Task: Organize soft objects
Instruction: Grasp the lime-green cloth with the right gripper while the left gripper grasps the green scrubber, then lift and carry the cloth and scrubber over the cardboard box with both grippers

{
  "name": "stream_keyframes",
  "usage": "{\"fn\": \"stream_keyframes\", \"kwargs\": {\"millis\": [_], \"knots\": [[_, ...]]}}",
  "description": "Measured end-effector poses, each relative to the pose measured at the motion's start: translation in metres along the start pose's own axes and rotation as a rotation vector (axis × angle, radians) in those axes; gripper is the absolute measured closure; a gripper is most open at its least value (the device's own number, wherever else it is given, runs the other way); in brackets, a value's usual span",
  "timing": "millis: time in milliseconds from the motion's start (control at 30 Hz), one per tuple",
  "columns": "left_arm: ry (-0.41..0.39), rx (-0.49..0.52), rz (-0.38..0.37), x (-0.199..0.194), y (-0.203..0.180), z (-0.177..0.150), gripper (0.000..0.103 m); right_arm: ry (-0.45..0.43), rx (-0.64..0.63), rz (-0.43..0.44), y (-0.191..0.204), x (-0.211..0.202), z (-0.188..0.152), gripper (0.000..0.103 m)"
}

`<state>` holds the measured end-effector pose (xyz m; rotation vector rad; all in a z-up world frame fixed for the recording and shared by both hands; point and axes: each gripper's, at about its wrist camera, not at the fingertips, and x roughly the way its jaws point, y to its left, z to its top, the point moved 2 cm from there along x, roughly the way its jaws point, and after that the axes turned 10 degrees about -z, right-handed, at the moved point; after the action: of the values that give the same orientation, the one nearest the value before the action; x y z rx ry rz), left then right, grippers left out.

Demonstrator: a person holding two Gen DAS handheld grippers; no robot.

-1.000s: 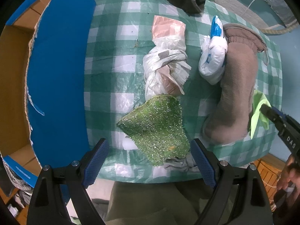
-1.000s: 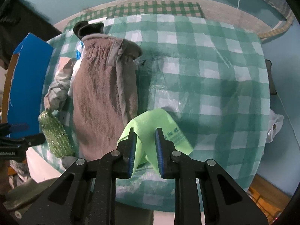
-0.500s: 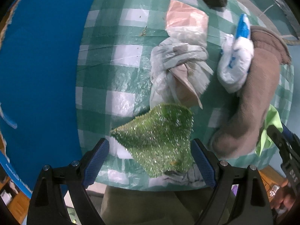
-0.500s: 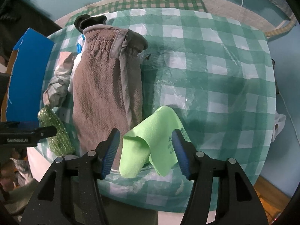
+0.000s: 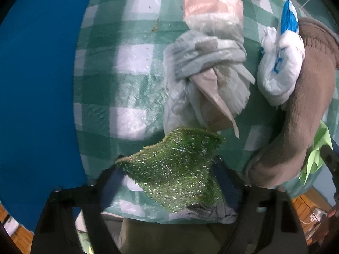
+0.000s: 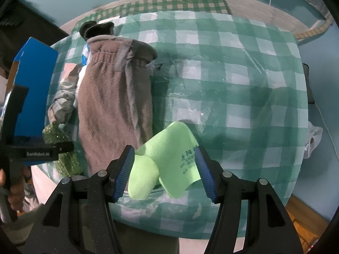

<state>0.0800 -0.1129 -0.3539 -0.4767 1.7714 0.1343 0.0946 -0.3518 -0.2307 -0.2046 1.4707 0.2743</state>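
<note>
A glittery green scrub cloth lies at the near edge of the checked table; my left gripper is open with its jaws on either side of it. The cloth also shows in the right wrist view. A folded lime-green cloth lies near the table's front edge between the jaws of my open right gripper, which does not hold it. A brown towel lies lengthwise between the two cloths; it also shows in the left wrist view.
A knotted grey-and-pink plastic bag and a white-and-blue bag lie beyond the green scrub cloth. A dark sock sits at the far edge. A blue-sided cardboard box stands left of the table.
My right gripper has opened and let go of the lime-green cloth, which now rests on the table. My left gripper has moved forward and down until its open jaws flank the scrub cloth.
</note>
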Motion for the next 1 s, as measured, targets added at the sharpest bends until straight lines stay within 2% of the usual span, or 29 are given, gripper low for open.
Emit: {"fn": "stream_keyframes", "kwargs": {"millis": [67, 133, 200, 300, 467, 500, 567, 600, 633, 700, 767, 833, 1000], "knots": [[-0.004, -0.011, -0.026, 0.0, 0.004, 0.001, 0.04, 0.007, 0.011, 0.003, -0.002, 0.002, 0.002, 0.042], [-0.024, -0.008, -0.041, -0.003, 0.006, 0.005, 0.052, 0.005, 0.023, 0.008, -0.003, 0.002, 0.004, 0.042], [-0.027, -0.007, -0.07, -0.006, 0.011, 0.005, 0.069, 0.004, 0.031, 0.015, -0.002, 0.003, 0.007, 0.042], [-0.029, -0.007, -0.103, -0.01, 0.012, 0.005, 0.081, 0.014, 0.03, 0.004, 0.001, 0.007, 0.009, 0.042], [-0.052, 0.028, -0.114, -0.022, 0.011, 0.008, 0.085, 0.06, 0.05, -0.039, 0.0, 0.022, 0.01, 0.042], [-0.055, 0.035, -0.115, -0.024, 0.011, 0.008, 0.086, 0.066, 0.056, -0.036, -0.001, 0.024, 0.009, 0.045], [-0.06, 0.05, -0.113, -0.028, 0.009, 0.007, 0.086, 0.064, 0.064, -0.028, -0.003, 0.025, 0.009, 0.06], [-0.063, 0.059, -0.112, -0.031, 0.008, 0.006, 0.086, 0.063, 0.064, -0.019, -0.003, 0.025, 0.009, 0.072], [-0.066, 0.069, -0.112, -0.033, 0.007, 0.006, 0.086, 0.065, 0.062, -0.017, -0.003, 0.025, 0.009, 0.08], [-0.074, 0.088, -0.106, -0.039, 0.001, -0.006, 0.086, 0.072, 0.053, -0.031, -0.006, 0.027, 0.008, 0.085], [-0.081, 0.107, -0.103, -0.046, -0.003, -0.007, 0.086, 0.081, 0.056, -0.031, -0.008, 0.029, 0.008, 0.087], [-0.089, 0.118, -0.105, -0.055, -0.008, -0.007, 0.086, 0.078, 0.061, -0.027, -0.01, 0.028, 0.007, 0.093], [-0.115, 0.165, -0.113, -0.076, -0.015, -0.014, 0.086, 0.038, 0.05, -0.034, -0.012, 0.013, 0.007, 0.095]]}}
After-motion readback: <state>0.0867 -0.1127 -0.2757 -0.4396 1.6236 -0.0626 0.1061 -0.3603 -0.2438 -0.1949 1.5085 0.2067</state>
